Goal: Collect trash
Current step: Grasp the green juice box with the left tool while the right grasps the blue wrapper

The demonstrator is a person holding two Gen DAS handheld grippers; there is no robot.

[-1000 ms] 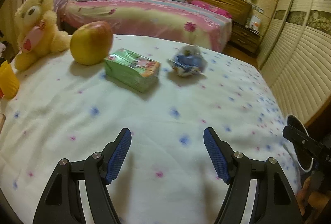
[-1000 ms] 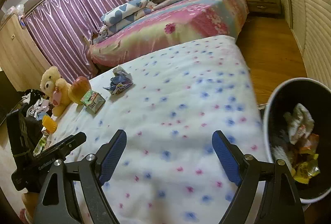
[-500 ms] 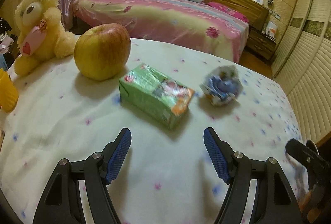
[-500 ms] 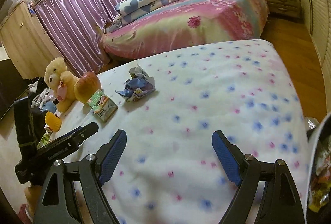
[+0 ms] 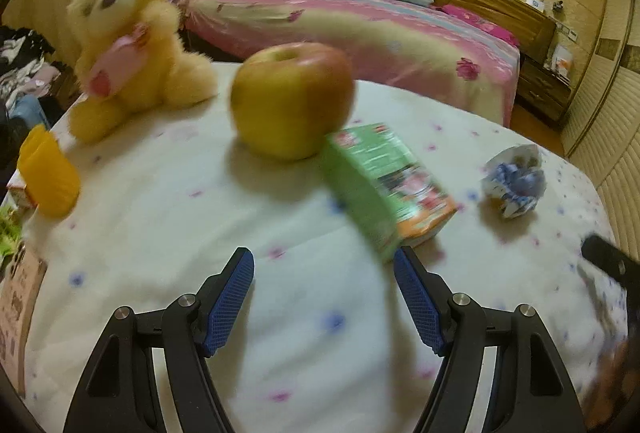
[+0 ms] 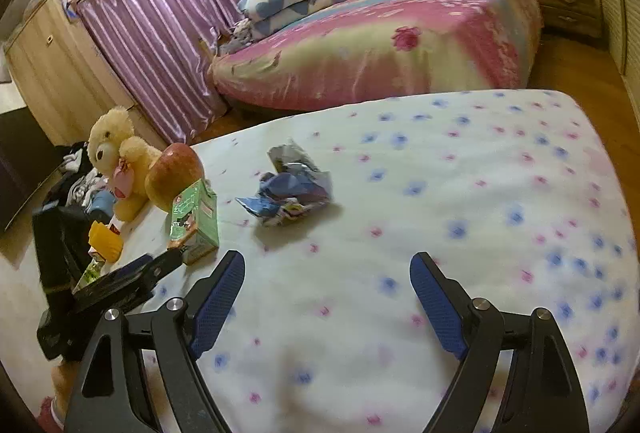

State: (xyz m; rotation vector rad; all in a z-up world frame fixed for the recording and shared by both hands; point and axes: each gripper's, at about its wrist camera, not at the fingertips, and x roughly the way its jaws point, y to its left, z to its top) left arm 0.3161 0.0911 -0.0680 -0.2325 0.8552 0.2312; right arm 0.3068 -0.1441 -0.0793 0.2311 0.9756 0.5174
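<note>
A green carton (image 5: 384,189) is lying on its side on the flower-dotted white bed cover (image 6: 460,217), just beyond the right tip of the left tongs (image 5: 324,297), with its far end touching a big yellow-red apple (image 5: 292,99). Right of it, well apart, a crumpled blue-and-white wrapper (image 6: 294,189) is sitting balled up and creased, far ahead of the right tongs (image 6: 328,299). Both tongs are standing wide apart over the cover, gripping nothing, while a yellow teddy bear (image 5: 128,45) is sitting far left.

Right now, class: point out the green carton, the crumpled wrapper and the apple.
green carton (image 5: 384,189): left wrist view, top face.
crumpled wrapper (image 6: 294,187): right wrist view, its middle.
apple (image 5: 290,101): left wrist view, front skin.
</note>
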